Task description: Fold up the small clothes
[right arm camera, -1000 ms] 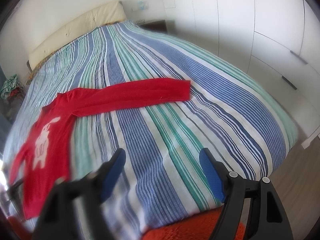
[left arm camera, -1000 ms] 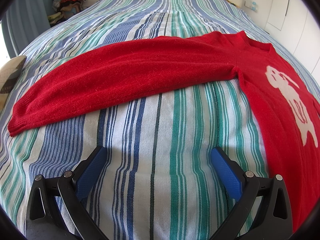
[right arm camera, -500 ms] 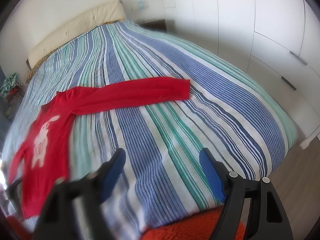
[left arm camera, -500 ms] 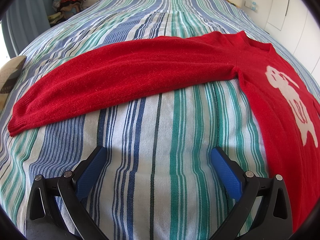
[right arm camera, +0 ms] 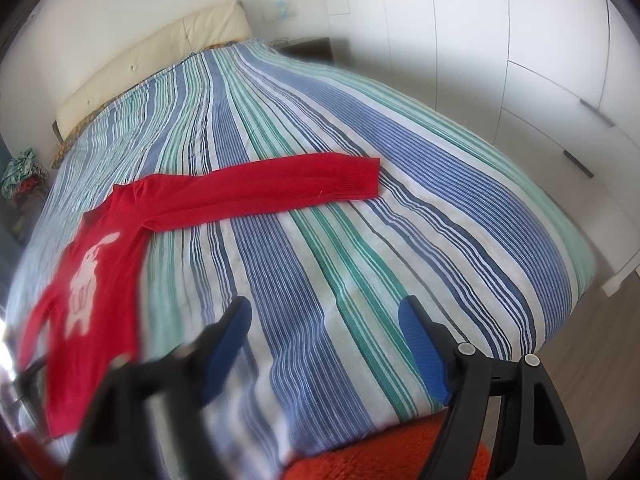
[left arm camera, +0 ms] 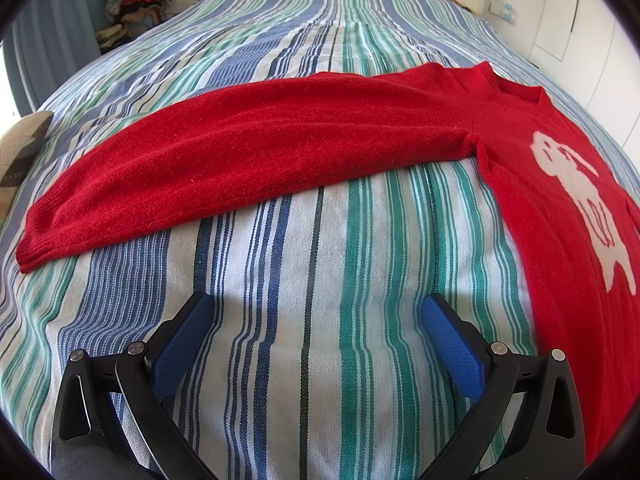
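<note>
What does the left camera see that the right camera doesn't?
Only the left camera shows the left gripper, open, and a cushion at the bed's edge. Only the right camera shows the right gripper, open, the white cupboards and an orange rug. Both show the red sweater flat on the striped bedspread.

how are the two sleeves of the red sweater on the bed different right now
On the red knitted sweater, the left sleeve fills the left wrist view, its ribbed cuff sharp; the right sleeve shows only in the right wrist view, smaller and softer. Each runs outward to an opposite side. Both lie flat, straight and unfolded on the striped bedspread.
</note>
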Motion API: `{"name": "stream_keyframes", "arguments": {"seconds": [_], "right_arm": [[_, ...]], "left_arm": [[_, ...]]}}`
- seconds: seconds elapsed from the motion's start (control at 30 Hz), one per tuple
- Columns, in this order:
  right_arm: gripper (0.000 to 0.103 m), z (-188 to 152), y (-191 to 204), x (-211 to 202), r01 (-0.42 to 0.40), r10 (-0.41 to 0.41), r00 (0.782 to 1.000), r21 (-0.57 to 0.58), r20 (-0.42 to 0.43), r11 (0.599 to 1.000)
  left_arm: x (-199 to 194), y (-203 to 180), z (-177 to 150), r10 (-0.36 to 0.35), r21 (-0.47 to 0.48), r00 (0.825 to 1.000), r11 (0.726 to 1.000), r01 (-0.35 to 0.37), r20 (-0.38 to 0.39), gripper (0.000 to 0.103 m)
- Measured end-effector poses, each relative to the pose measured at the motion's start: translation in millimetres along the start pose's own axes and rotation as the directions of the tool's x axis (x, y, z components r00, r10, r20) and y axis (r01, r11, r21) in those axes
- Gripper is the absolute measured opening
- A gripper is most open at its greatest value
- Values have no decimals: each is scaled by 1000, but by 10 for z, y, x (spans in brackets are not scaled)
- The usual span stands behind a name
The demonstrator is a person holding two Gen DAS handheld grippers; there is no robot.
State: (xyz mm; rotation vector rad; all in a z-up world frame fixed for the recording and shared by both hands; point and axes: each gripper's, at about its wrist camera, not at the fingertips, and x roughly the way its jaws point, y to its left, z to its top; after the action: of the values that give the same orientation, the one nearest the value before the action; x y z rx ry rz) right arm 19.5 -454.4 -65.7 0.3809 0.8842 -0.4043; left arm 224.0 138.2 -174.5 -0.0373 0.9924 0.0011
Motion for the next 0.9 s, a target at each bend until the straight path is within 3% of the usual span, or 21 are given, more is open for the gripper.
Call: {"name": "stream_keyframes", "arguments": {"seconds": [0.9], "right_arm": [[76, -16, -7, -8, -6, 6, 1000, 7, 2, 1000]], "left_arm": [[0, 1, 1, 0, 0, 1000, 1000, 0, -1, 103]]}}
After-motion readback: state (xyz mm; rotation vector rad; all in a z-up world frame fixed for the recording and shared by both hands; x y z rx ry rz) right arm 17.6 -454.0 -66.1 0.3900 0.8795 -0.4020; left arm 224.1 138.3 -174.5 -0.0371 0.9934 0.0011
